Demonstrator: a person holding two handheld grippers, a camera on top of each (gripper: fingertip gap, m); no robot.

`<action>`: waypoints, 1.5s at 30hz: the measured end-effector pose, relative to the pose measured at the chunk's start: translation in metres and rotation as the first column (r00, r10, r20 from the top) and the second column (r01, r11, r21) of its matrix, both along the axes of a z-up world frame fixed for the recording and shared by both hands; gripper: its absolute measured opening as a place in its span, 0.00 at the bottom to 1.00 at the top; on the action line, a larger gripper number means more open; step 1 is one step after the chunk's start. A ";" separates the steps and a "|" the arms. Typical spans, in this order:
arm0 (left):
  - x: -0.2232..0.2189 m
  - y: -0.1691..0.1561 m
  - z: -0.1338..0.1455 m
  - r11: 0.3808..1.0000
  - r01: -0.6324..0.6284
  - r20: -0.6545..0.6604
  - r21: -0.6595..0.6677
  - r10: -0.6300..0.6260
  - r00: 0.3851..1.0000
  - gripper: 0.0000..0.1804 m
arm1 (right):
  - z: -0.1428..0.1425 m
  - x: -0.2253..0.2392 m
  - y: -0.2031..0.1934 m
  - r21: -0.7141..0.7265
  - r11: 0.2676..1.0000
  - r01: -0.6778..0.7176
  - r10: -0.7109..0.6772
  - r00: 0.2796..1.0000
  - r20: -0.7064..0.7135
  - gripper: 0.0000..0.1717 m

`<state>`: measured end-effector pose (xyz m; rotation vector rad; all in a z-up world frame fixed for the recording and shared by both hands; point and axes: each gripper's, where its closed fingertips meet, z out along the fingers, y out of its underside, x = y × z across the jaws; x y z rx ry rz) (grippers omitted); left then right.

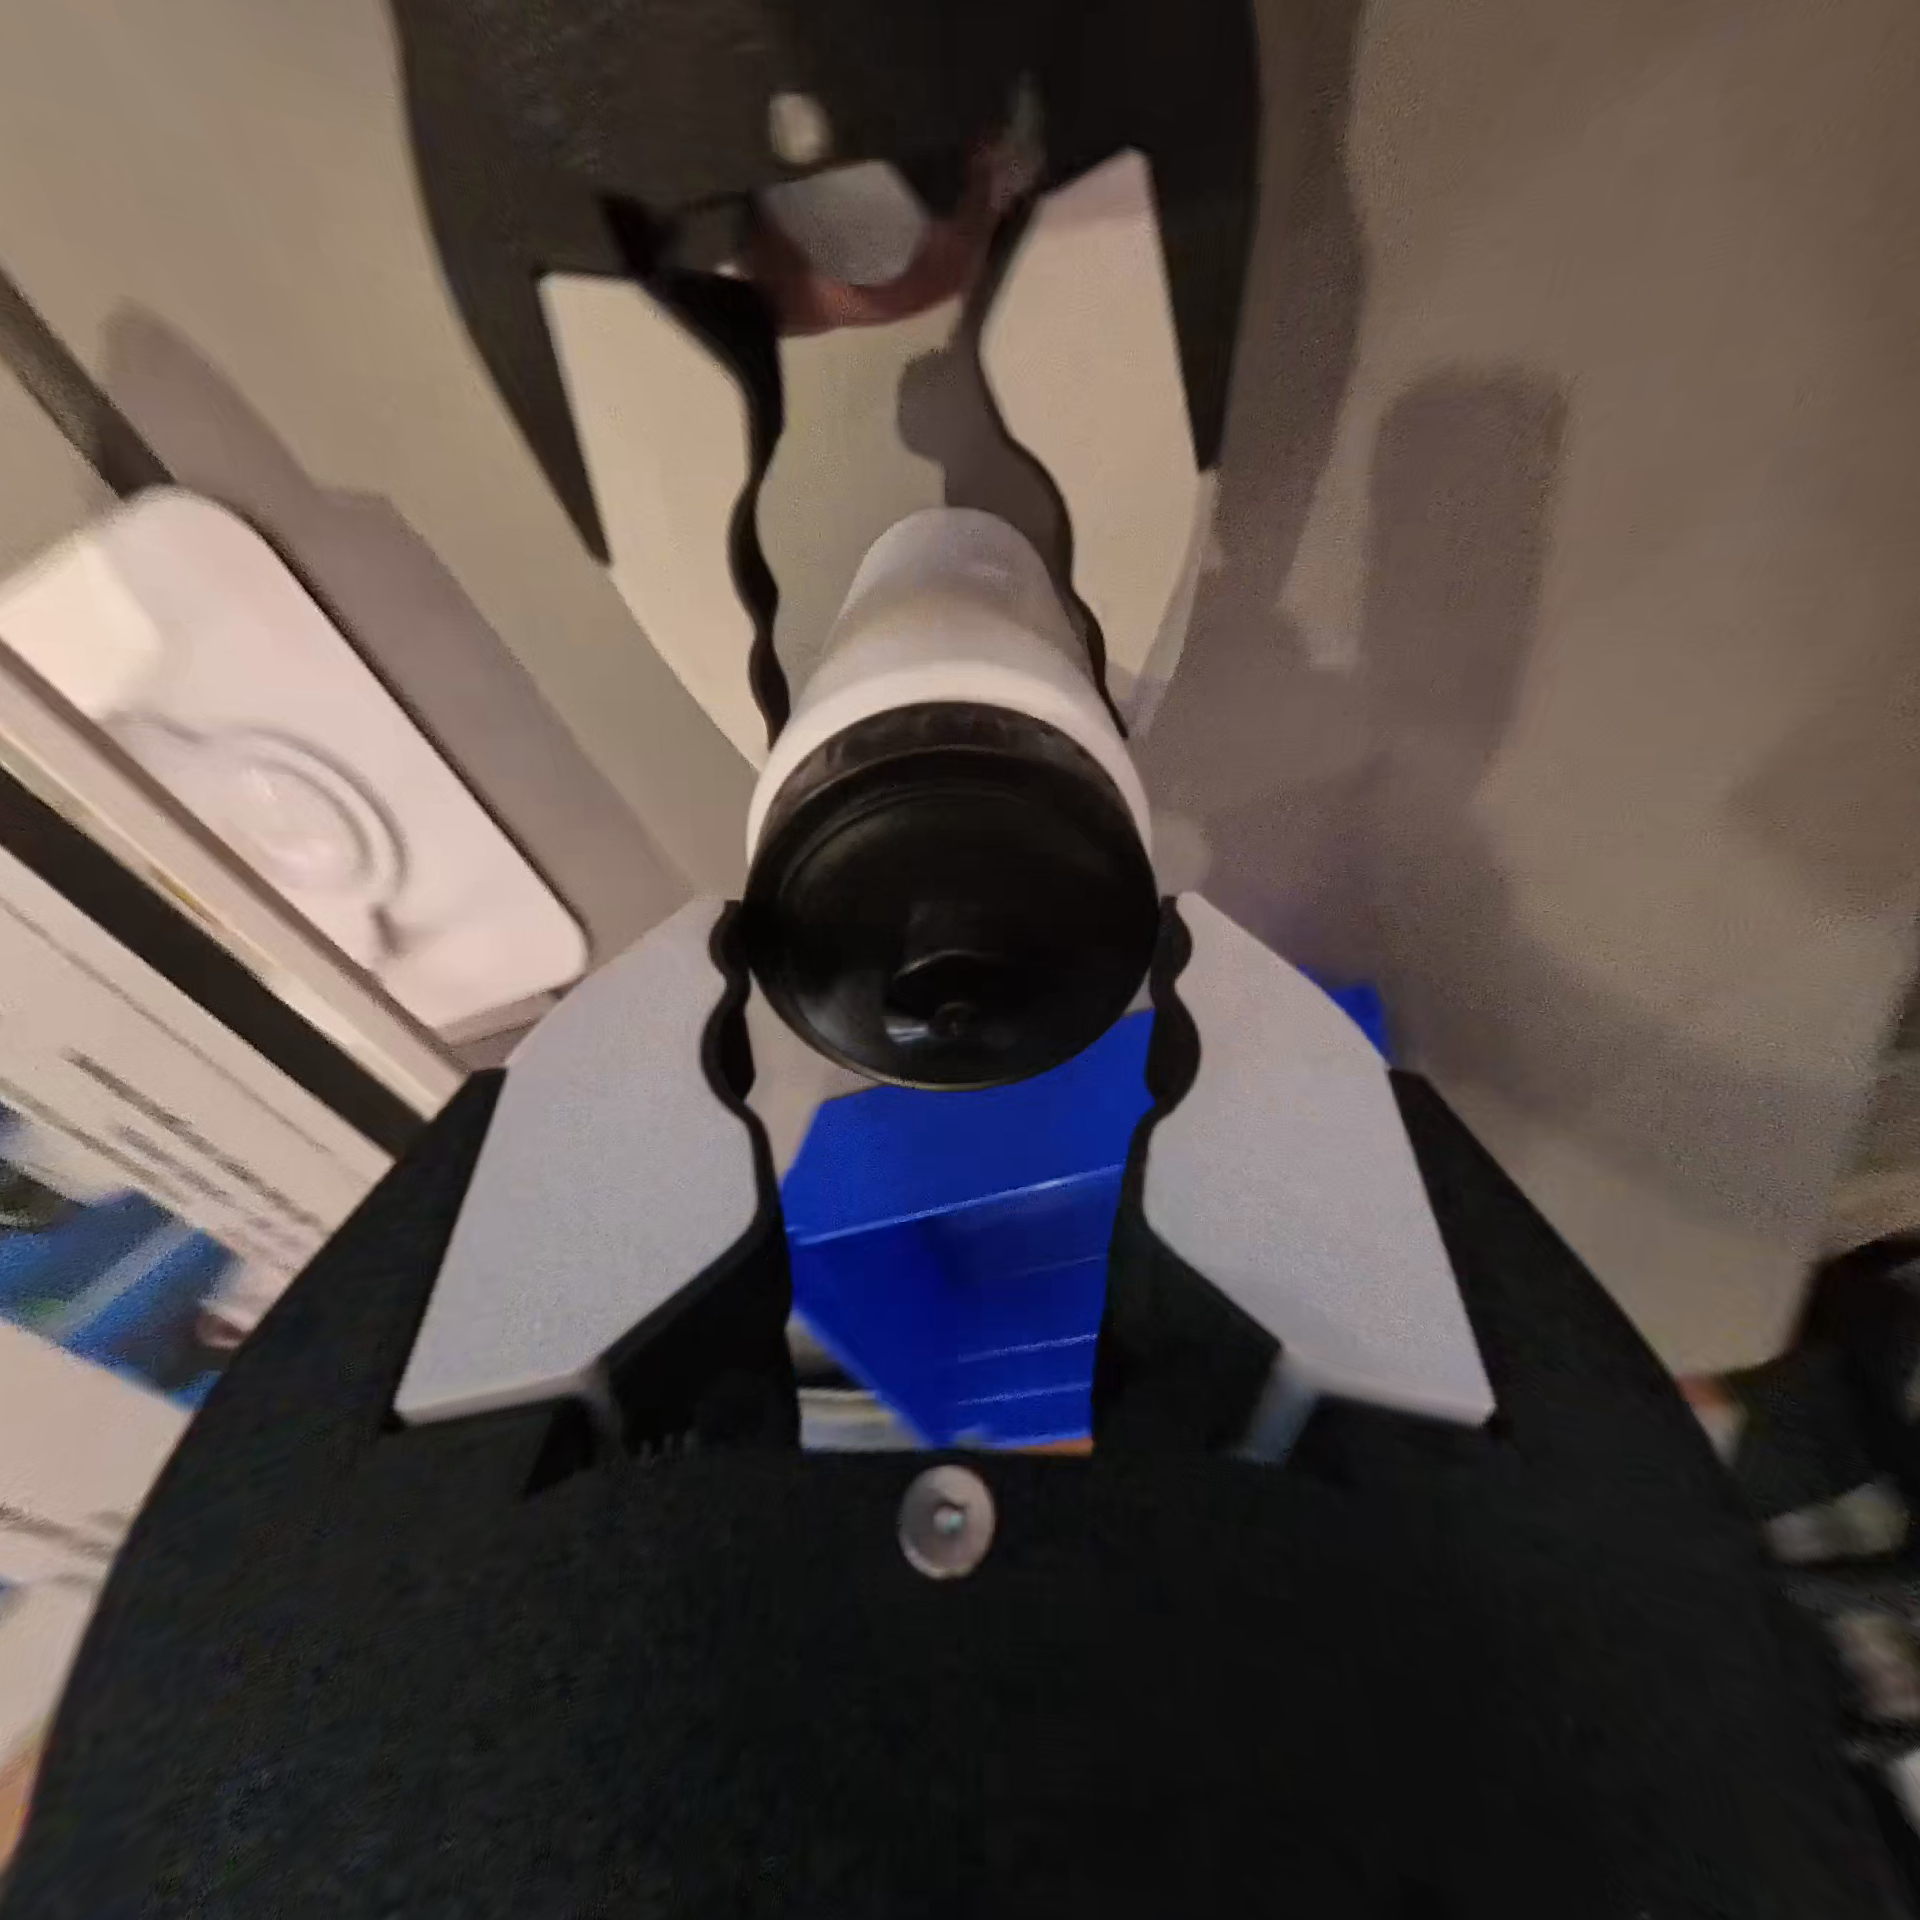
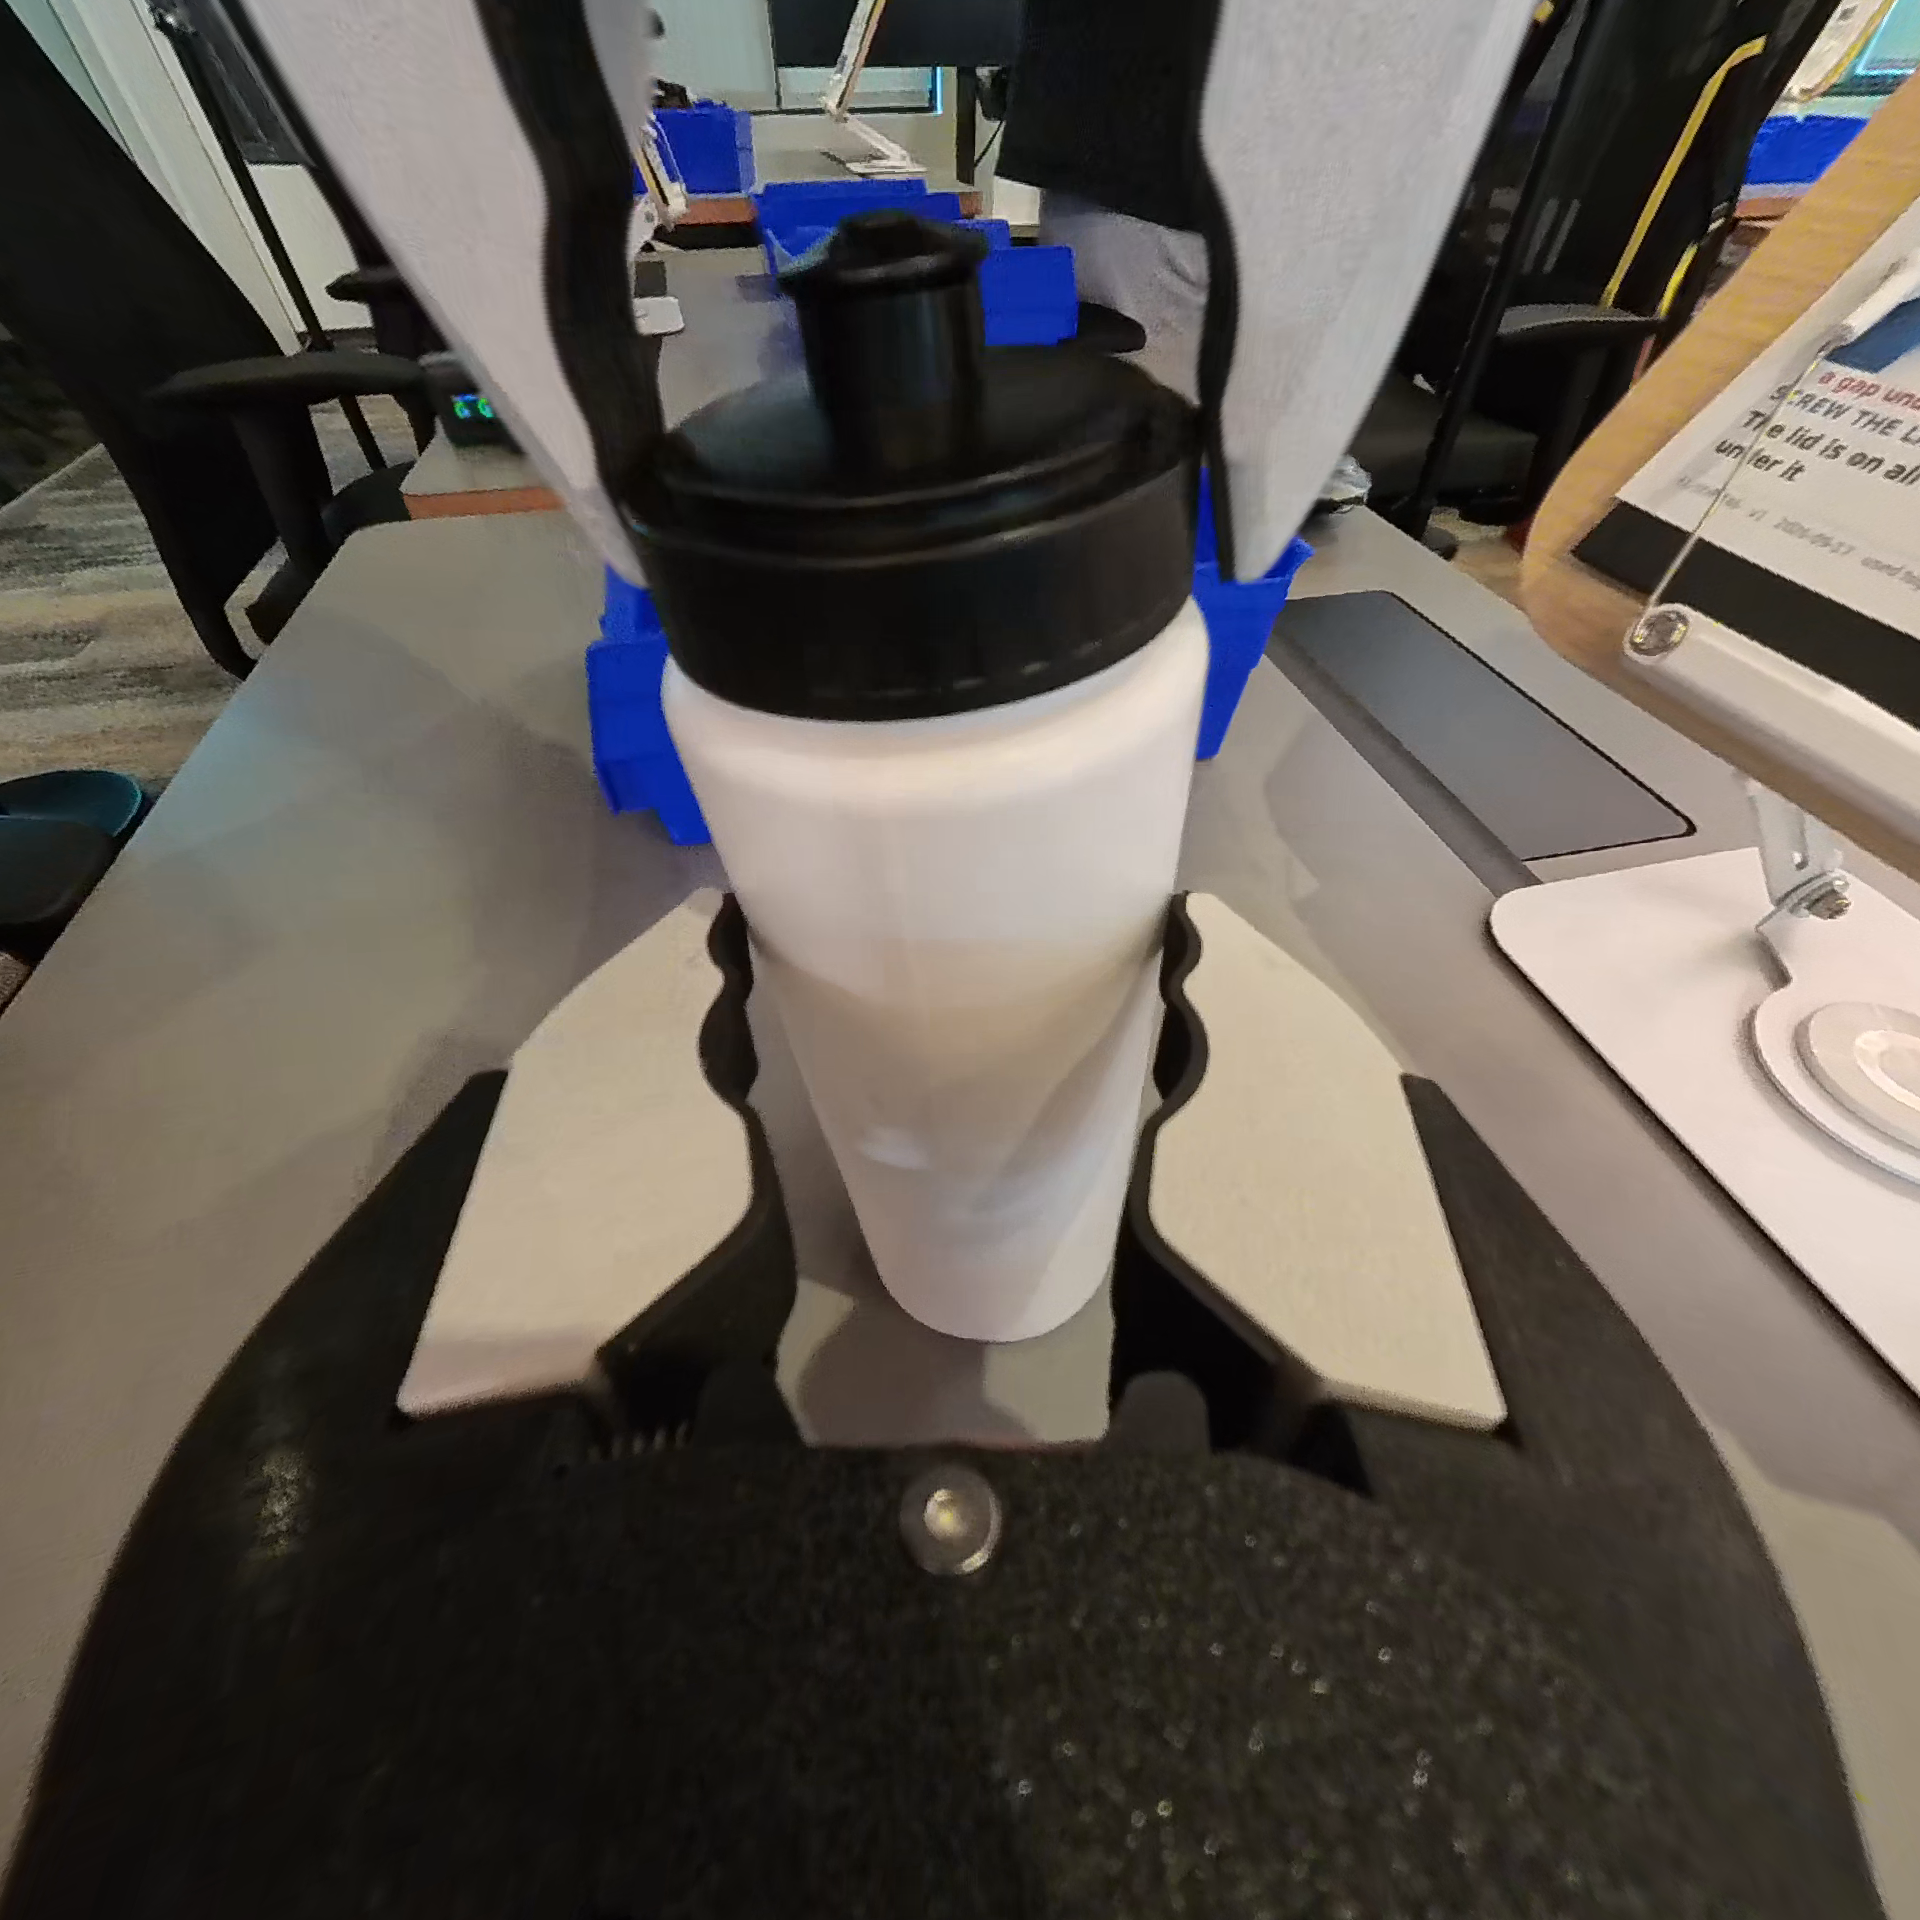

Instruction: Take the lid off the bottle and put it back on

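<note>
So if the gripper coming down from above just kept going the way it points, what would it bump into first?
Probably the round black plastic lid of the white bottle. The left gripper points straight down at it, its fingers already flanking the lid's rim, so little travel seems left.

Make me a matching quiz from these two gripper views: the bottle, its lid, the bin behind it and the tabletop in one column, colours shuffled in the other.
Things:
1. bottle body
2. lid
3. bin
4. tabletop

Colours:
A. blue
B. grey
C. white
D. black

Pairs: 1-C, 2-D, 3-A, 4-B
</note>
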<state>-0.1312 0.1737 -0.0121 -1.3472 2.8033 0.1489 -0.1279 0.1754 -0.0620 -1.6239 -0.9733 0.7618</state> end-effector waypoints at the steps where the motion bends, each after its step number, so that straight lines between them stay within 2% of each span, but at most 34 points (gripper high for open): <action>1: 0.000 0.003 0.000 0.999 0.047 -0.030 0.025 -0.047 0.998 0.41 | 0.000 0.000 0.001 -0.004 1.000 0.007 -0.007 1.000 0.000 0.44; 5: 0.003 0.009 0.000 0.990 0.116 -0.100 0.081 -0.107 0.989 0.41 | -0.001 0.003 0.004 -0.020 1.000 0.020 -0.021 1.000 -0.015 0.44; 7: 0.006 0.009 0.004 0.996 0.030 -0.074 0.085 -0.023 0.997 0.41 | -0.002 0.004 0.005 -0.027 0.999 0.030 -0.030 1.000 -0.007 0.44; 10: 0.023 0.005 0.022 0.984 -0.178 0.101 -0.004 0.177 0.979 0.47 | -0.002 0.005 0.005 -0.025 0.999 0.033 -0.033 0.999 -0.007 0.44; 12: 0.029 0.006 0.033 0.947 -0.314 0.214 -0.060 0.320 0.923 0.49 | -0.002 0.005 0.006 -0.026 0.999 0.035 -0.035 0.999 -0.008 0.44; 13: 0.029 0.006 0.035 0.922 -0.379 0.259 -0.079 0.386 0.885 0.52 | -0.002 0.005 0.006 -0.027 0.999 0.035 -0.036 0.999 -0.009 0.44; 14: 0.029 0.008 0.037 0.884 -0.459 0.302 -0.086 0.462 0.834 0.51 | -0.002 0.005 0.006 -0.027 0.999 0.037 -0.037 0.999 -0.009 0.44; 15: 0.028 0.009 0.037 0.828 -0.549 0.331 -0.112 0.552 0.765 0.49 | -0.002 0.005 0.006 -0.028 0.999 0.038 -0.038 0.999 -0.009 0.44; 17: 0.024 0.002 0.029 0.701 -0.685 0.319 -0.200 0.708 0.630 0.51 | -0.002 0.005 0.006 -0.028 0.999 0.038 -0.038 0.999 -0.007 0.44; 19: 0.017 0.005 0.018 0.635 -0.751 0.333 -0.181 0.758 0.561 0.50 | -0.002 0.005 0.006 -0.027 0.999 0.039 -0.039 0.999 -0.006 0.44; 21: 0.012 0.017 0.009 0.612 -0.785 0.382 -0.099 0.752 0.537 0.50 | -0.003 0.005 0.006 -0.027 0.999 0.039 -0.039 0.999 -0.006 0.44; 22: 0.012 0.015 0.007 0.616 -0.780 0.370 -0.112 0.754 0.543 0.51 | -0.003 0.006 0.006 -0.028 0.999 0.041 -0.041 0.999 -0.006 0.44; 24: 0.016 0.007 0.004 0.632 -0.758 0.324 -0.162 0.760 0.564 0.39 | -0.003 0.006 0.006 -0.029 0.999 0.041 -0.042 0.999 -0.007 0.44; 25: 0.015 0.006 0.004 0.654 -0.742 0.310 -0.146 0.743 0.594 0.39 | -0.003 0.006 0.006 -0.028 0.999 0.040 -0.040 0.999 -0.008 0.44; 28: 0.013 0.005 0.004 0.783 -0.617 0.241 -0.082 0.616 0.750 0.39 | -0.003 0.005 0.006 -0.024 0.999 0.035 -0.035 0.999 -0.007 0.44; 31: 0.012 0.006 0.003 0.915 -0.401 0.171 -0.043 0.402 0.900 0.39 | -0.003 0.006 0.006 -0.029 0.999 0.035 -0.036 0.999 -0.018 0.44; 33: 0.010 0.006 0.003 0.987 -0.163 0.122 0.008 0.161 0.979 0.39 | -0.003 0.006 0.006 -0.024 0.999 0.029 -0.030 0.999 -0.018 0.44; 35: 0.009 0.006 0.003 0.997 0.054 0.079 0.048 -0.058 0.995 0.39 | -0.003 0.005 0.005 -0.018 0.999 0.026 -0.026 1.000 -0.010 0.44; 37: 0.010 0.009 0.003 0.986 0.149 0.040 0.070 -0.152 0.988 0.39 | -0.003 0.006 0.006 -0.025 0.999 0.029 -0.030 0.999 -0.013 0.44; 40: 0.012 0.010 0.004 0.986 0.150 0.013 0.066 -0.151 0.988 0.39 | -0.003 0.007 0.007 -0.032 0.999 0.031 -0.031 0.999 -0.028 0.44; 42: 0.017 0.008 0.007 0.999 0.035 0.054 0.033 -0.037 0.998 0.41 | -0.003 0.007 0.007 -0.032 0.999 0.031 -0.031 0.999 -0.029 0.44; 44: 0.022 0.009 0.015 0.993 -0.119 0.119 -0.009 0.119 0.986 0.52 | -0.003 0.007 0.006 -0.031 0.999 0.031 -0.031 0.999 -0.028 0.44; 45: 0.021 0.012 0.019 0.980 -0.195 0.142 -0.032 0.197 0.970 0.54 | -0.003 0.007 0.007 -0.032 0.999 0.031 -0.032 0.999 -0.028 0.44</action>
